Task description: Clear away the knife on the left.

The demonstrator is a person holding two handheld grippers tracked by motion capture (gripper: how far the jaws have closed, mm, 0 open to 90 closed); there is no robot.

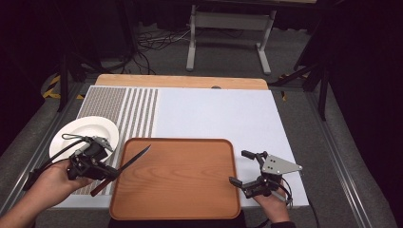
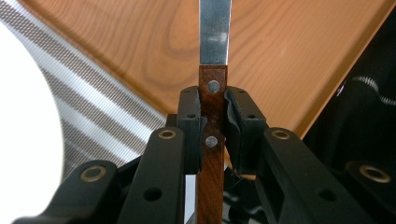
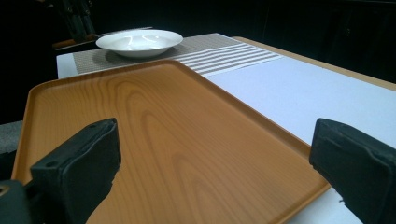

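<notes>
Fingers: left gripper (image 2: 215, 121) clamping knife (image 2: 214, 93) by its wooden handle, pads (image 2: 192, 123) pressing both sides; right gripper (image 3: 210, 158) gaping wide, holding nothing.
Knife position: hanging over near-left corner of wooden tray (image 1: 190, 190), blade (image 1: 138, 156) angling inward, just beside white plate (image 1: 102, 124).
Advice: keeping grip firm and blade level; lowering flat onto tray, releasing only once resting.
Risk: handle possibly pivoting between pads.
</notes>
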